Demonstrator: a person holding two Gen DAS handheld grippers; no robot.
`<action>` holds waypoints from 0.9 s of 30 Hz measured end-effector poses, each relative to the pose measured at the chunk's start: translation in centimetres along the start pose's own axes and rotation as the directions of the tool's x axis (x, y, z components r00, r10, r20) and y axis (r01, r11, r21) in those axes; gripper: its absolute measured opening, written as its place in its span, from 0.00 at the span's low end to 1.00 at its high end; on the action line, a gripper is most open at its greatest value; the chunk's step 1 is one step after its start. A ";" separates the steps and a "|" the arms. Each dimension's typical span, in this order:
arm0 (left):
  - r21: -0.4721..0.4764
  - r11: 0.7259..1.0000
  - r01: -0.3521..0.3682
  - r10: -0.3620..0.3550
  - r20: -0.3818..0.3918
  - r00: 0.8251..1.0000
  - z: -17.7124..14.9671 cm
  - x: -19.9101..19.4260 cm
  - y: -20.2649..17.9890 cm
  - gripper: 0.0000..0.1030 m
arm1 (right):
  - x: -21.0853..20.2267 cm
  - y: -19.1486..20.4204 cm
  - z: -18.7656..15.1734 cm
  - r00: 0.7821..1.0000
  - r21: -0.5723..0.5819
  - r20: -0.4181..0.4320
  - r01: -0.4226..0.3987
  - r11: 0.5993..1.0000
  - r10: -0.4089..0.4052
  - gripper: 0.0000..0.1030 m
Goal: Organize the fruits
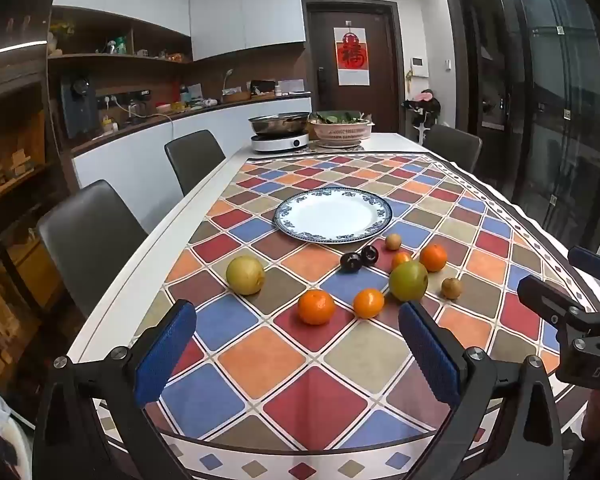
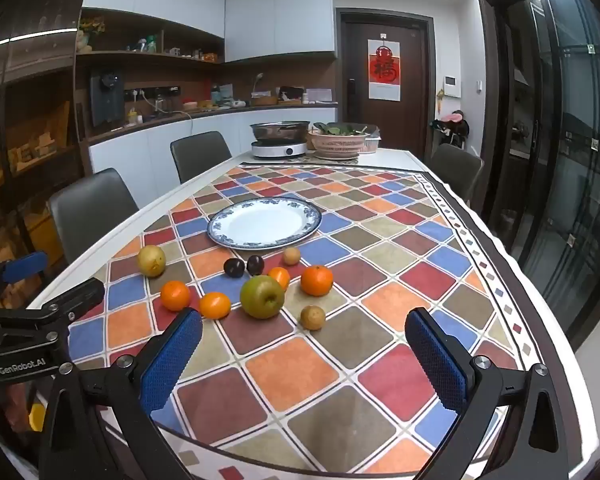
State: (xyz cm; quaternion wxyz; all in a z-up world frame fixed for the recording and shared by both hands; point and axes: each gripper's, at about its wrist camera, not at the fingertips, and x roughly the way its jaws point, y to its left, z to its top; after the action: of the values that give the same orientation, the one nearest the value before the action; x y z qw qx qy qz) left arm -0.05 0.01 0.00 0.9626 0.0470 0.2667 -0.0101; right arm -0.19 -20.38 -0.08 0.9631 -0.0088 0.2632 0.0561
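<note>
Both grippers, left gripper (image 1: 296, 356) and right gripper (image 2: 304, 360), hover spread wide and empty over the near tabletop (image 2: 380, 240). The round fruits (image 2: 262, 296) sit loose just short of the blue-rimmed white plate (image 2: 264, 222). A careless nudge could send them rolling off the edge.

Your left hand-held gripper (image 1: 296, 354) and right hand-held gripper (image 2: 304, 360) tilt downward, side by side, jaws spread wide and empty.
</note>
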 end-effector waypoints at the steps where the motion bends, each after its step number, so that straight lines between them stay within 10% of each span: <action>1: 0.000 1.000 -0.001 0.001 -0.001 1.000 0.0 0.0 0.0 1.00 | 0.0 0.0 0.0 1.000 -0.002 0.004 0.002 1.000 -0.002 0.99; 27: -0.009 1.000 -0.009 0.009 0.013 1.000 0.3 -0.9 0.3 1.00 | 0.3 -0.1 0.0 1.000 0.006 -0.005 -0.001 1.000 0.001 0.99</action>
State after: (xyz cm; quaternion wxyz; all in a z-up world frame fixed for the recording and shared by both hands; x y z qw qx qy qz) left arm -0.66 0.23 0.71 0.9645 0.0436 0.2603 -0.0050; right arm 0.04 -20.41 -0.24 0.9624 -0.0061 0.2656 0.0560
